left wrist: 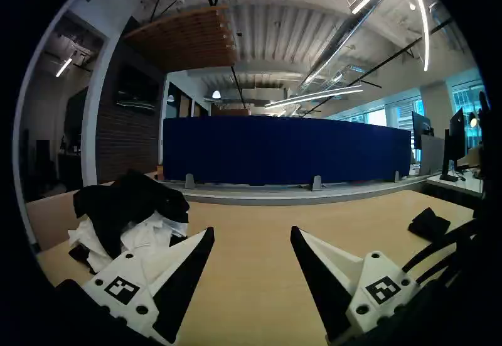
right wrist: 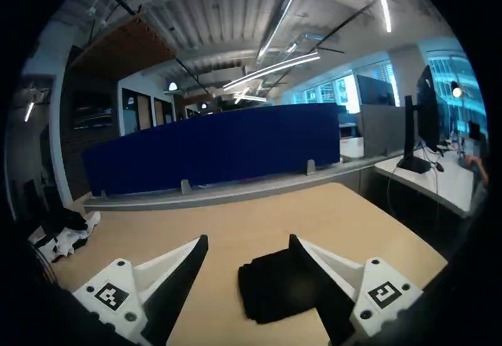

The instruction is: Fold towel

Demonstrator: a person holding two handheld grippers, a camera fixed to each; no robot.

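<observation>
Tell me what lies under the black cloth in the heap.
Under the black cloth some white cloth sticks out, resting on the wooden desk. Anything deeper in the heap is covered.

Grippers: two, the left gripper [left wrist: 251, 230] and the right gripper [right wrist: 248, 238]
Fingers per gripper: two
Folded black towel [right wrist: 276, 286]: one
Heap of black and white cloths [left wrist: 128, 217]: one
Wooden table [left wrist: 251, 296]: one
Blue divider [left wrist: 282, 151]: one
Grey divider feet [left wrist: 317, 183]: three
Monitors [left wrist: 455, 139]: two
</observation>
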